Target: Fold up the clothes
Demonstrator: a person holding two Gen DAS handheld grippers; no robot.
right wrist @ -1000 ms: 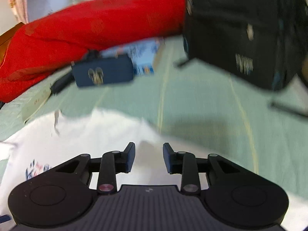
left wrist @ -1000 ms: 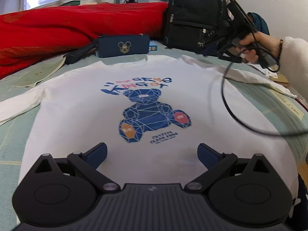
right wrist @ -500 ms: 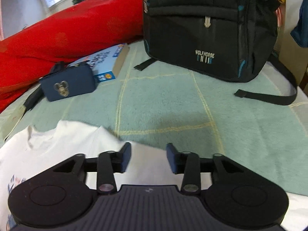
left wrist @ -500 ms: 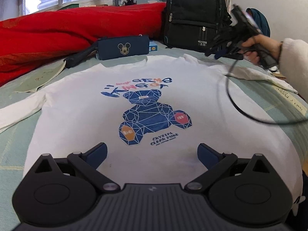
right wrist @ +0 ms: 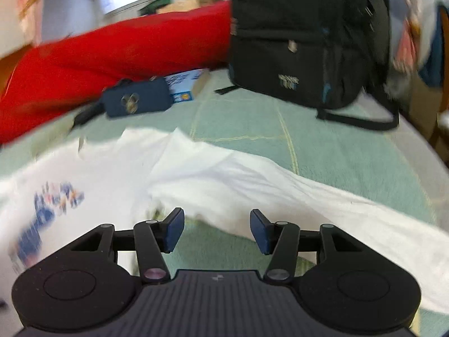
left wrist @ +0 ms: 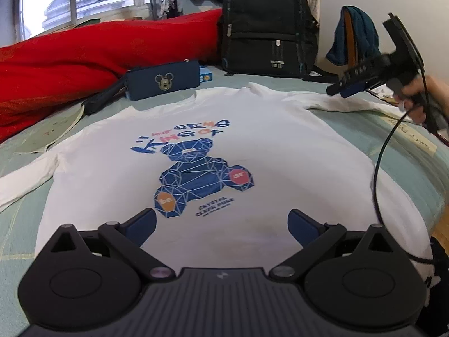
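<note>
- The white long-sleeved shirt (left wrist: 196, 146) lies flat and face up on your bed (left wrist: 16, 233), spread over the pale green cover, collar toward the far end.
- Its chest print shows a blue faceted bear (left wrist: 202, 179) with orange and red patches, blue lettering above and small blue text below.
- One sleeve (left wrist: 25, 177) stretches off to the left; the other sleeve (right wrist: 280, 185) runs out to the right, rumpled, with a fold where it joins the body.
- Your left hand-held gripper (left wrist: 221, 221) hovers above the shirt's hem with its jaws spread wide and nothing between them.
- Your right hand-held gripper (right wrist: 217, 231) sits over the right sleeve near the shoulder, jaws partly open and empty; this view is blurred.
- From the left wrist view, your hand (left wrist: 421, 98) holds that right hand-held gripper at the far right, a black cable (left wrist: 378, 174) looping down from it across the shirt's edge.
- Beyond the collar sit a navy pouch (left wrist: 165, 81) with a mouse-head badge, a black backpack (left wrist: 266, 25) and a red quilt (left wrist: 84, 56).
</note>
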